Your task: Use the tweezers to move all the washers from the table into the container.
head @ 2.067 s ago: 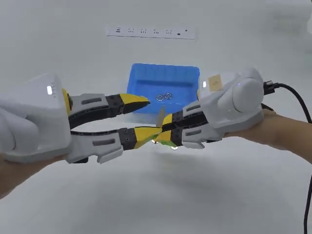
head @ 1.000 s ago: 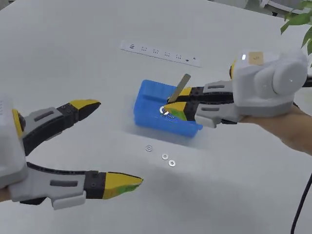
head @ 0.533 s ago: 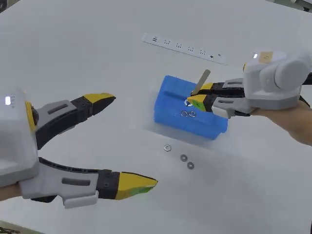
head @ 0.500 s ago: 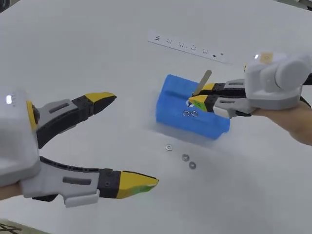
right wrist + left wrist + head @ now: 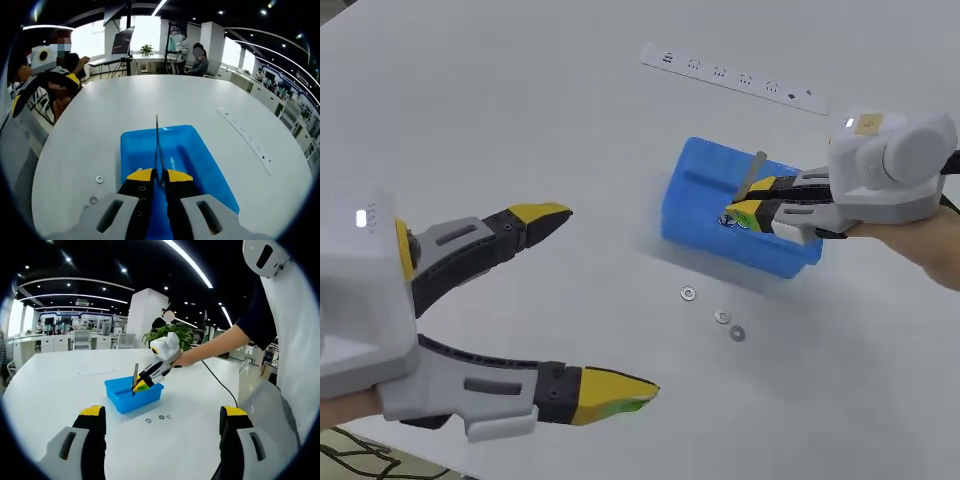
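Table: white and flat; it bears all the items below.

Container: blue open tray on the table, right of centre in the head view.

Power strip: white, lying beyond the container and well apart from it.

Right gripper: over the container, jaws pressed together on the tweezers.

Tweezers: grey, clamped low on their length and crosswise to the jaws. They stand nearly upright. The upper end rises above the jaws and the lower end dips inside the container. In the right gripper view they show edge-on as a thin line over the blue floor. The lower tip is hidden behind the jaws, so I cannot tell whether it holds anything.

Washers: three on the table in a loose row, just beside the container's near wall. All are outside it and apart from the tweezers. A pale glint by the jaw tips may be a washer inside the container; it is too small to be sure.

Left gripper: near the person, well apart from container and washers, jaws spread wide, holding nothing.
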Tool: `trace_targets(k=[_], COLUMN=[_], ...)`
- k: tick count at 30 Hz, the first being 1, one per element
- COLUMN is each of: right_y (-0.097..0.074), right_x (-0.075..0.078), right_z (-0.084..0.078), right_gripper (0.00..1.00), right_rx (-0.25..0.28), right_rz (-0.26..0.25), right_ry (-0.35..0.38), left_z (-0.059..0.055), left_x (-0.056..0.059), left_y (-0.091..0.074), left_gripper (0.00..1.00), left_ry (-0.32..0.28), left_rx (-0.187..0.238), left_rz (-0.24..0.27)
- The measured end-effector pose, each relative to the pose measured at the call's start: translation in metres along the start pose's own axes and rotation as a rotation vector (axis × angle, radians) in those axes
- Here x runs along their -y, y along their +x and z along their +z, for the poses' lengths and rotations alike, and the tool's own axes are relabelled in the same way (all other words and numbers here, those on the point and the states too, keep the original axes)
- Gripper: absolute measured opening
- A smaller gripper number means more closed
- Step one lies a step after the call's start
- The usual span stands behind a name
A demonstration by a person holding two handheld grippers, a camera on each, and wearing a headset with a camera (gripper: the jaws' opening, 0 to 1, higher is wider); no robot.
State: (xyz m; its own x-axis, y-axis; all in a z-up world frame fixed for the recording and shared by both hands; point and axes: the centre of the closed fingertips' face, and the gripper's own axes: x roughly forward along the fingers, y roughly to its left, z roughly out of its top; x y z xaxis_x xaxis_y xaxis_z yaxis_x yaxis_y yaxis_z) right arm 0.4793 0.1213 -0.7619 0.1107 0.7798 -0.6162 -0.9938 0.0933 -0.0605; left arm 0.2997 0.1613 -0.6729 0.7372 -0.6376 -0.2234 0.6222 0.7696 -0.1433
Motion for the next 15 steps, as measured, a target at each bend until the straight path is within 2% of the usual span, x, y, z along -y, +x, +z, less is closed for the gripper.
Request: trace_targets(k=[3, 15], right_y=[-0.0013, -0.0042], right_x=[0.0005, 0.0017], right_z=[-0.0013, 0.0013], right_gripper=[0.09, 0.1], right_rx=[0.002, 0.019], right_rz=[-0.002, -0.008], right_ry=[0.006, 0.009], left_z=[-0.0028, -0.0005], left_x=[-0.0008, 0.001], left_y=[-0.0024, 0.0011], left_gripper=[1.0, 1.0], left_ry=[-0.005, -0.004], left_rx=[-0.008, -0.005], left_rz=[0.006, 0.0])
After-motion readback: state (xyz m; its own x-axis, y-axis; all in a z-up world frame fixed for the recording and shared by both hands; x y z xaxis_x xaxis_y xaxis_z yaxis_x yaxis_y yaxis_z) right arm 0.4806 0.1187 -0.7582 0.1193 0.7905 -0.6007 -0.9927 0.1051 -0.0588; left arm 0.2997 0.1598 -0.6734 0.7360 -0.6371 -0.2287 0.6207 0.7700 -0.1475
